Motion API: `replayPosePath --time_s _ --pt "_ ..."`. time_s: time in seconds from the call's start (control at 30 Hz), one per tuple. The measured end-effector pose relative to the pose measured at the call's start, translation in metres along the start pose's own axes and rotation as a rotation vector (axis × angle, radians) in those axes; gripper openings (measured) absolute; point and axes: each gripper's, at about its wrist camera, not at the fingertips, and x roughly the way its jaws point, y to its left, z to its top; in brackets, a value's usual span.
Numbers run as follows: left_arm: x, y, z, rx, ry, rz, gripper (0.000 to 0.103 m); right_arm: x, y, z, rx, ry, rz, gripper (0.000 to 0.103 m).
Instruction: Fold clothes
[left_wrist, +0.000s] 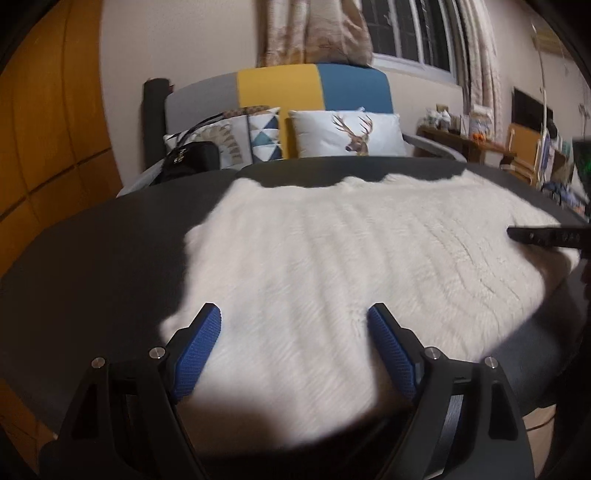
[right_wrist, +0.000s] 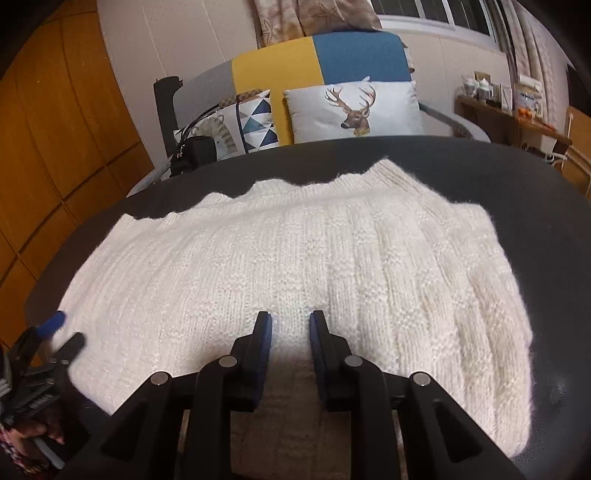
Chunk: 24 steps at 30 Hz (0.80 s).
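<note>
In the left wrist view, the left gripper (left_wrist: 294, 317) is held wide open over the near edge of the white knitted sweater (left_wrist: 351, 251), which is spread on the dark table (left_wrist: 92, 251); nothing is gripped.

In the right wrist view, the right gripper (right_wrist: 290, 320) is seen partly open over the sweater's near hem at six o'clock, empty. A fold is judged about to begin; both jaws must be closed on the hem first.

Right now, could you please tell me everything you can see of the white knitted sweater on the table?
The white sweater is a thick, fuzzy knit with vertical ribs and textured panels. It lies flat on the dark table, its wavy ribbed edge on the far side, and seems folded, with a doubled layer on its right side. The right gripper hangs over its near edge, jaws narrowly apart with knit between them; contact is unclear. The left gripper, wide open, sits above its left end.
</note>
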Motion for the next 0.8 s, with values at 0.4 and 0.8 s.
replayPosePath --time_s 0.4,0.8 --pt "0.061 0.012 0.073 -0.087 0.01 0.159 0.085 -0.003 0.003 -0.009 -0.03 -0.08 -0.005 0.021" --pt "0.099 0.047 0.043 -0.317 0.172 0.049 0.087 -0.02 0.043 0.031 -0.113 -0.072 0.121 0.023"
